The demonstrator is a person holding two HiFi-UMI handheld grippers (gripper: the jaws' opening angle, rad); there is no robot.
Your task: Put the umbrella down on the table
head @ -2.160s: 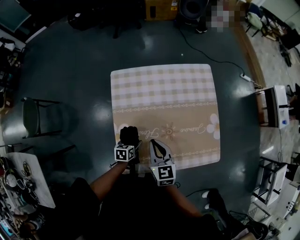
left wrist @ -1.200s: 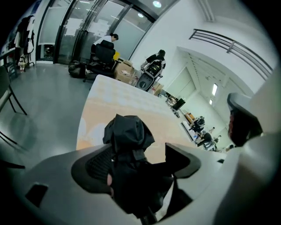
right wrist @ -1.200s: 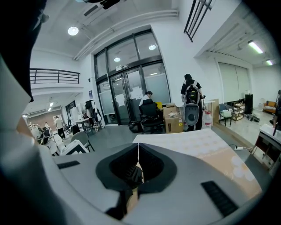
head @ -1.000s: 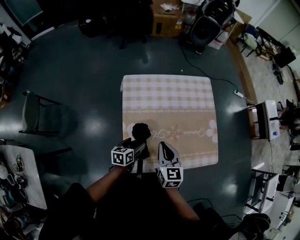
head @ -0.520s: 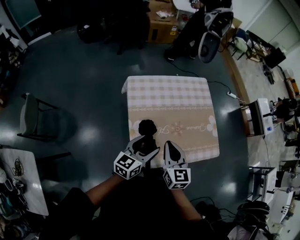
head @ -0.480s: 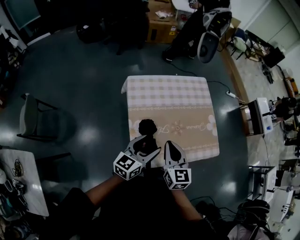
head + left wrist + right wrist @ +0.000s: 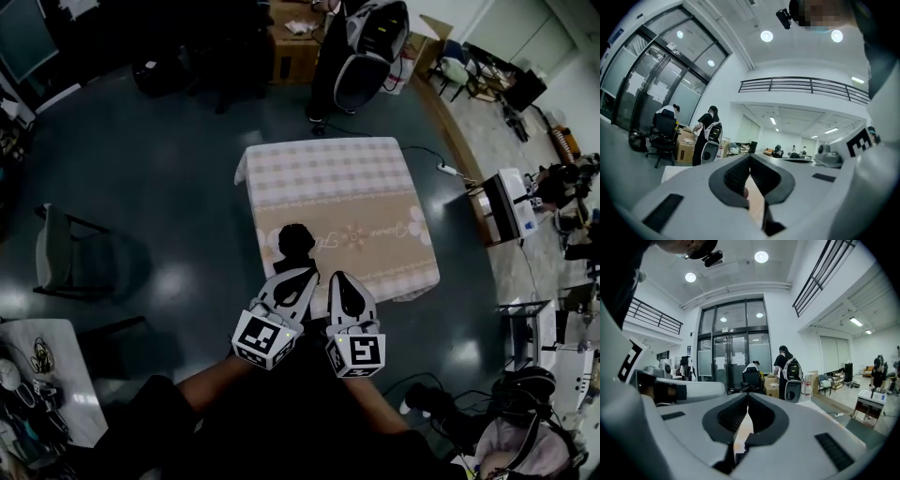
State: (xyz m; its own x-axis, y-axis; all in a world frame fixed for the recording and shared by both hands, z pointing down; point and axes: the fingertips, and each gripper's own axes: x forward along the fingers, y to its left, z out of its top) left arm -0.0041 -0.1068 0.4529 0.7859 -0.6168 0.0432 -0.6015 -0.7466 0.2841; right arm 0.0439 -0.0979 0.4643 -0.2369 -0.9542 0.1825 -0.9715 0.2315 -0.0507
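Head view: umbrella (image 7: 296,240), black and folded, lies on the bench (image 7: 384,202), on the near-left part of the checked cloth (image 7: 323,169). It's free of both grippers. Left gripper (image 7: 300,273) and right gripper (image 7: 338,277) sit side by side at the near edge of the bench, both pointing away from me. Left tips sit just short of the umbrella in this view. Can't tell from here whether they touch it, but it isn't between the jaws.

Left gripper view: my left jaws are closed, pads together, empty. Only a strip of the cloth shows through the gap behind the pads. Beyond, a person (image 7: 704,133) with a backpack (image 7: 710,149) stands at the far side of the bench, next to an office chair (image 7: 662,132).

Right gripper view: right jaws closed too, tips together and empty. The person with the backpack is ahead, in front of glass doors (image 7: 733,357). The left gripper's body shows at the left edge.

Head view again: cardboard box (image 7: 289,36) on the dark floor (image 7: 159,159) past the far edge of the bench. Another chair (image 7: 64,258) stands well off to the left.
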